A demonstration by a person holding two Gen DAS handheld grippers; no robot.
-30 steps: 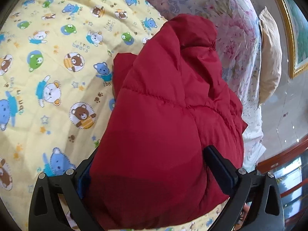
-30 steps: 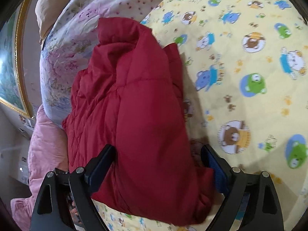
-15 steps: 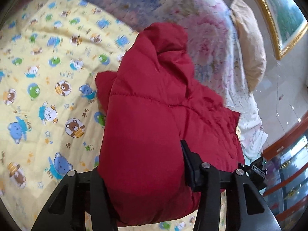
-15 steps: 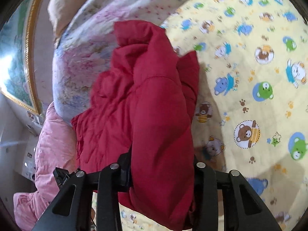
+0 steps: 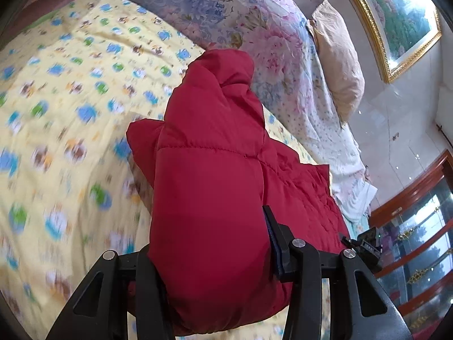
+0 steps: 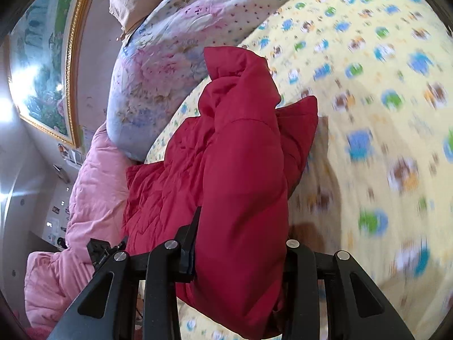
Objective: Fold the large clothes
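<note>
A red quilted jacket point(image 5: 212, 170) lies bunched on a yellow bear-print bedspread point(image 5: 70, 113). My left gripper point(image 5: 212, 257) is shut on the jacket's near edge, and the puffy fabric bulges between its fingers. In the right wrist view my right gripper point(image 6: 240, 249) is shut on the same jacket point(image 6: 240, 155), also at its near edge. The gripped fold is raised off the bedspread point(image 6: 382, 113). The jacket's far end stands up in a hump. Part of each gripper's fingers is hidden by fabric.
A floral quilt point(image 5: 254, 28) and a beige pillow point(image 5: 339, 56) lie at the head of the bed. A pink quilt point(image 6: 85, 198) lies beside the jacket. A gold-framed painting point(image 5: 396, 14) hangs on the wall. A wood-and-glass cabinet point(image 5: 419, 226) stands beside the bed.
Both grippers went from open around the jacket's edge to shut on it. They have since lifted the fold, and the views have pulled back and up.
</note>
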